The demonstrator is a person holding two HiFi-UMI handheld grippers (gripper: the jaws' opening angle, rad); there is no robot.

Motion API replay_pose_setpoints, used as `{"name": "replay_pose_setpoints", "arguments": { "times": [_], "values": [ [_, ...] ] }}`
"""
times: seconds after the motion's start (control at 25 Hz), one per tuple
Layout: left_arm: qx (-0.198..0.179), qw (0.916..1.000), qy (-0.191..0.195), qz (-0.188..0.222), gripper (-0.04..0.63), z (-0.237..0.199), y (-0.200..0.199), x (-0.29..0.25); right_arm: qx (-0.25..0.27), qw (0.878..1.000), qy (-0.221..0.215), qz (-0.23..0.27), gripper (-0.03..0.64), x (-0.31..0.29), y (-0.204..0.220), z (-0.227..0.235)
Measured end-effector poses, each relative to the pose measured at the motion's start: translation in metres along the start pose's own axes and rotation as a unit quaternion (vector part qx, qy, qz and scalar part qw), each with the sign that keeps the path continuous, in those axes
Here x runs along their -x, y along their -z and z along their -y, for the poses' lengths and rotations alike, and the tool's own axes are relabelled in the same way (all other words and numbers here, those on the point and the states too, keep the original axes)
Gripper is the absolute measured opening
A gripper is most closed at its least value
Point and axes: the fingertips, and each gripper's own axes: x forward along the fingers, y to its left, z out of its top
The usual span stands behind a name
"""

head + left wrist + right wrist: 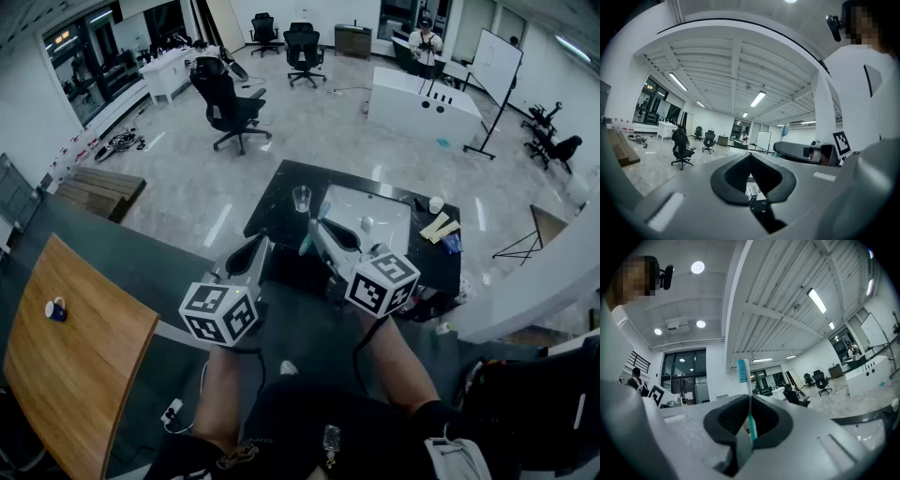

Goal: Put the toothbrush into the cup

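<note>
Right gripper (749, 401) jaws pinch the toothbrush (743, 372) by its teal handle, bristle head sticking up past the jaw tips. Left gripper (750, 164) jaws pressed together, nothing between them. Both grippers held up side by side, near the person. Clear cup (301, 198) stands upright on the far black table (272, 221), well apart from the toothbrush.

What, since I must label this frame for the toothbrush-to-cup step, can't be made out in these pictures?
- cup: head view only, too small to tell its contents; outside both gripper views.
- toothbrush: right gripper view, lower handle hidden inside the right gripper, shut on it; head view shows a mere sliver.
- yellow items on the table: head view, too small to identify.
</note>
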Motion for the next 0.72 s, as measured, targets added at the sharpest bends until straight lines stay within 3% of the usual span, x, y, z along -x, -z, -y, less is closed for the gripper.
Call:
{"name": "replay_pose_setpoints", "arguments": {
  "times": [0.72],
  "values": [
    [0.011, 0.9999, -0.004, 0.002, 0.008, -0.036, 0.001, -0.013, -0.003, 1.0, -0.004, 0.003, 0.023, -0.038, 0.002, 0.006]
  ]
}}
